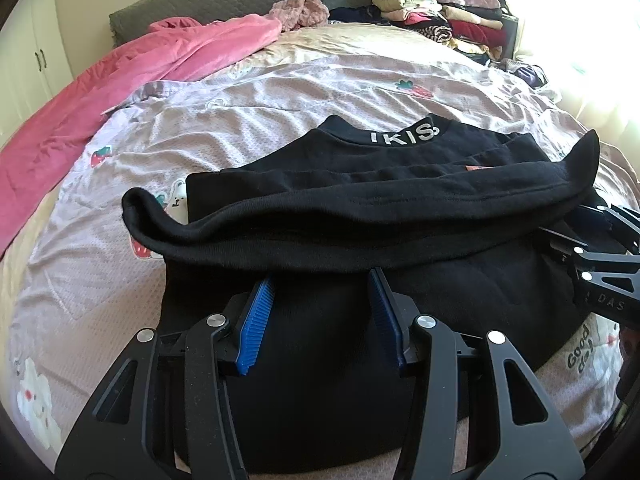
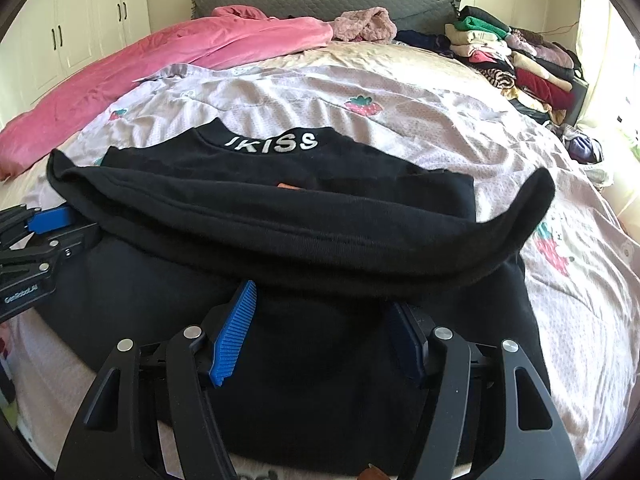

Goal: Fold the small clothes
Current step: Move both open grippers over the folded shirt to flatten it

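1. Left gripper (image 1: 320,312): nearest item in the left wrist view. Blue-padded fingers (image 1: 256,320) spread wide, nothing between them, hovering over the near half of the black sweatshirt (image 1: 360,208). Judged to be poised to take or press the folded band just beyond its tips.
2. Right gripper (image 2: 320,328): beside the left one, over the sweatshirt's right half. Fingers likewise spread and gripping nothing; the far pad is partly shaded by cloth.
3. Black sweatshirt: task item, lying flat on the bed cover (image 1: 280,96), collar lettering (image 2: 276,142) away from the grippers. Its hem band is doubled back across the body toward the collar, both ends curling upward, likely a fold half set and needing smoothing.
4. Bed cover: pale, printed with strawberries, directly beneath the sweatshirt; serves as the folding surface.
5. Pink blanket (image 1: 132,76): bunched beyond the sweatshirt, toward the left.
6. Stacked clothes (image 2: 516,60): beyond the sweatshirt, far right, probably finished folds.
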{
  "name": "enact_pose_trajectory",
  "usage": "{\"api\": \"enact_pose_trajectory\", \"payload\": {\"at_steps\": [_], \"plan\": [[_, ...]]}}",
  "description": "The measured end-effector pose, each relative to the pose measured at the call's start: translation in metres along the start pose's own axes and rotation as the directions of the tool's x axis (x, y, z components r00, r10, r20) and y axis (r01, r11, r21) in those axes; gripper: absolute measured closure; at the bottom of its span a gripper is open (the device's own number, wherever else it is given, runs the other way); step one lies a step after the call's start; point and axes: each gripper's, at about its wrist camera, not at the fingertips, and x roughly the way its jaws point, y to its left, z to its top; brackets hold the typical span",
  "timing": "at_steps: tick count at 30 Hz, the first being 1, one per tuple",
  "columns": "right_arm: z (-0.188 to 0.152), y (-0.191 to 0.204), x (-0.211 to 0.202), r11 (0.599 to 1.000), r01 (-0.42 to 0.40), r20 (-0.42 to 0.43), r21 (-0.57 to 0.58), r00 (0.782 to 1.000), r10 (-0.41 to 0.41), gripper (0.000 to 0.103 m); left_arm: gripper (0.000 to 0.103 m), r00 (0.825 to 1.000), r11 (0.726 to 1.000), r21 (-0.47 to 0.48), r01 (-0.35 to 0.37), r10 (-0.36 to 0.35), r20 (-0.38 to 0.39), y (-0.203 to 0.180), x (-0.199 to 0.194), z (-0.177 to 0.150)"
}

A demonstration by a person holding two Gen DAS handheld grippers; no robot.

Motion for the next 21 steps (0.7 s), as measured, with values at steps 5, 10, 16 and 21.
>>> {"api": "enact_pose_trajectory", "payload": {"at_steps": [5, 10, 16, 21], "plan": [[0.01, 0.0, 0.006, 1.0, 0.018, 0.012, -0.014, 1.0, -0.018, 0.041, 0.063, 1.0, 1.0, -0.003, -0.001, 0.001, -0.008, 0.002, 0.008, 0.006], [0.026, -0.009, 0.007, 1.0, 0.022, 0.044, 0.016, 0.999, -0.023, 0.042, 0.063, 1.0, 1.0, -0.009, -0.007, 0.007, -0.004, 0.004, 0.014, 0.016], [0.042, -0.025, 0.006, 0.998, 0.034, 0.076, 0.055, 0.996, -0.039, 0.042, 0.063, 1.0, 1.0, -0.024, -0.019, 0.019, -0.003, 0.01, 0.019, 0.027], [0.049, -0.037, -0.001, 0.995, 0.072, 0.116, 0.066, 0.99, -0.08, 0.041, 0.063, 0.999, 0.998, -0.046, -0.034, 0.034, -0.001, 0.021, 0.021, 0.033]]}}
